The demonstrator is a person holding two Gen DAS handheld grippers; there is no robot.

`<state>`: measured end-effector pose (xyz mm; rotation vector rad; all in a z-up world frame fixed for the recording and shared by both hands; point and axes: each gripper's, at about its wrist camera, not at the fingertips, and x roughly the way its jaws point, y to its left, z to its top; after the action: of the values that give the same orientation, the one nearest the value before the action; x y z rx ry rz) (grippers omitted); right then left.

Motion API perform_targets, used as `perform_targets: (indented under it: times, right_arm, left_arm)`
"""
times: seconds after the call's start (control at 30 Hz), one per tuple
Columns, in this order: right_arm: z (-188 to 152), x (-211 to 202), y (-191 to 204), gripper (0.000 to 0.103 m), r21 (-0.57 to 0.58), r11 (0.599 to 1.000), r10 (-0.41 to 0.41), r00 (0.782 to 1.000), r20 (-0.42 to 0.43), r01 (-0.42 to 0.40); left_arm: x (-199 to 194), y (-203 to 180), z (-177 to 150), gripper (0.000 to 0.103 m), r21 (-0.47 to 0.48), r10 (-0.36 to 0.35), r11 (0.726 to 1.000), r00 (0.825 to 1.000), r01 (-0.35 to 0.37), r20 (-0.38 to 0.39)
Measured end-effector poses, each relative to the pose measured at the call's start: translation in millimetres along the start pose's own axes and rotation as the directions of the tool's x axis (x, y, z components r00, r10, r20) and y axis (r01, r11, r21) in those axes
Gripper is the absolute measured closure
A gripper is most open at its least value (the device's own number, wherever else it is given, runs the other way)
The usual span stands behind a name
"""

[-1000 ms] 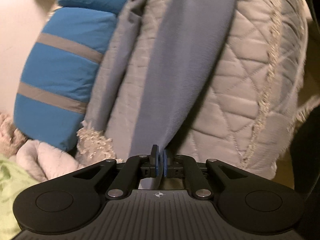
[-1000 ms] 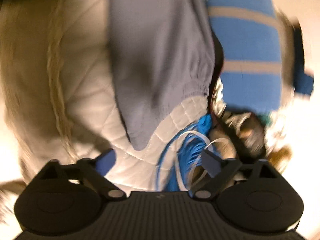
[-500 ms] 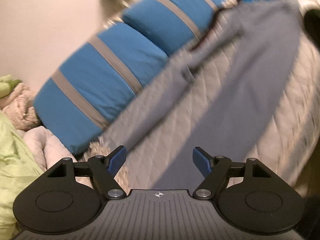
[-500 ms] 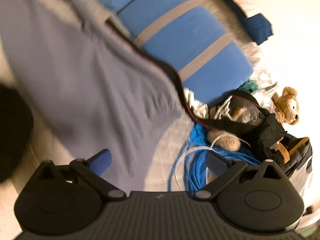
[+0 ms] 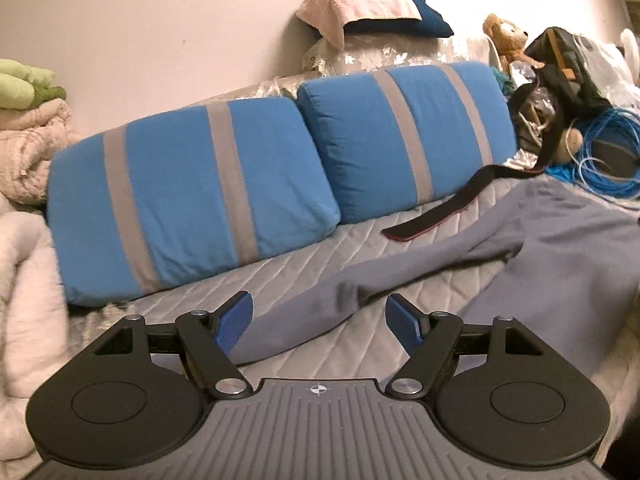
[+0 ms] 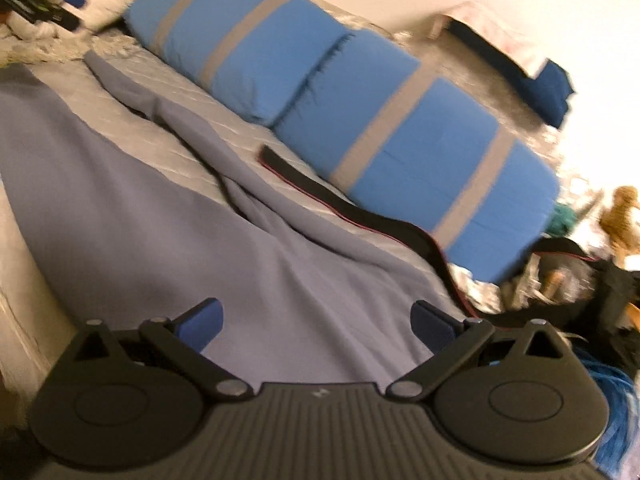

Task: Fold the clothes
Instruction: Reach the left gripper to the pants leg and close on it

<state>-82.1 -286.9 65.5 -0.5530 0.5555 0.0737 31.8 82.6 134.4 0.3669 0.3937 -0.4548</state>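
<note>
A grey-blue long-sleeved garment [image 5: 552,256] lies spread on the quilted bed cover [image 5: 304,256]. One sleeve [image 5: 320,304] stretches toward my left gripper [image 5: 320,316], which is open and empty just above the sleeve's end. In the right wrist view the garment's body [image 6: 160,232] fills the foreground. My right gripper [image 6: 316,324] is open and empty above it. The sleeve [image 6: 160,96] runs away to the upper left.
Two blue cushions with grey stripes [image 5: 192,200] [image 6: 320,92] lean on the wall behind the bed. A black strap [image 5: 436,216] [image 6: 348,208] lies beside the garment. Fluffy blankets [image 5: 24,280] are at left. Blue cable [image 5: 608,160], bags and a teddy bear [image 5: 506,36] are at right.
My left gripper has let go of the garment and opened. Both grippers have pulled back and levelled out. The garment now lies flat on the bed.
</note>
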Motion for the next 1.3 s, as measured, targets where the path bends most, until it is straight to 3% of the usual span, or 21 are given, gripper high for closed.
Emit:
perform_targets:
  times: [0.27, 0.47, 0.63, 0.73, 0.83, 1.03, 1.1, 1.17, 1.27, 1.3]
  right_arm:
    - [39, 52, 46, 0.0, 0.07, 0.995, 0.065, 0.994, 0.087, -0.071]
    - [68, 100, 60, 0.0, 0.148, 0.989, 0.005, 0.992, 0.127, -0.024]
    - [89, 146, 75, 0.0, 0.187, 0.982, -0.046, 0.988, 0.147, 0.018]
    - [94, 174, 89, 0.0, 0.227, 0.974, -0.005, 0.992, 0.126, -0.024]
    - [101, 189, 106, 0.0, 0.145, 0.988, 0.031, 0.992, 0.125, -0.049]
    - [118, 211, 130, 0.0, -0.036, 0.998, -0.048, 0.982, 0.185, 0.056]
    - [124, 216, 129, 0.008, -0.053, 0.998, -0.027, 0.979, 0.204, 0.038]
    - [130, 219, 124, 0.032, -0.032, 0.999, 0.014, 0.977, 0.212, -0.007]
    - [140, 228, 98, 0.055, 0.124, 0.982, 0.121, 0.974, 0.19, -0.146]
    - [142, 231, 89, 0.056, 0.177, 0.966, 0.156, 0.97, 0.188, -0.19]
  left_arm:
    - [55, -35, 10, 0.03, -0.025, 0.0, 1.0, 1.0, 0.0, -0.009]
    - [94, -46, 4, 0.03, -0.035, 0.09, 0.995, 0.996, -0.091, -0.025]
    - [121, -49, -2, 0.03, 0.059, 0.069, 0.996, 0.992, -0.063, -0.101]
    - [132, -45, -3, 0.03, 0.101, 0.079, 0.993, 0.99, -0.067, -0.117]
    - [148, -38, -14, 0.03, 0.139, 0.098, 0.987, 0.983, -0.076, -0.153]
    - [174, -25, -29, 0.03, 0.178, 0.133, 0.98, 0.966, -0.094, -0.222]
    - [178, -23, -31, 0.03, 0.186, 0.126, 0.979, 0.964, -0.084, -0.233]
    - [181, -23, -34, 0.03, 0.206, 0.123, 0.976, 0.963, -0.074, -0.238]
    - [186, -25, -36, 0.03, 0.244, 0.124, 0.968, 0.964, -0.064, -0.236]
    - [187, -26, -37, 0.03, 0.258, 0.125, 0.964, 0.964, -0.062, -0.234]
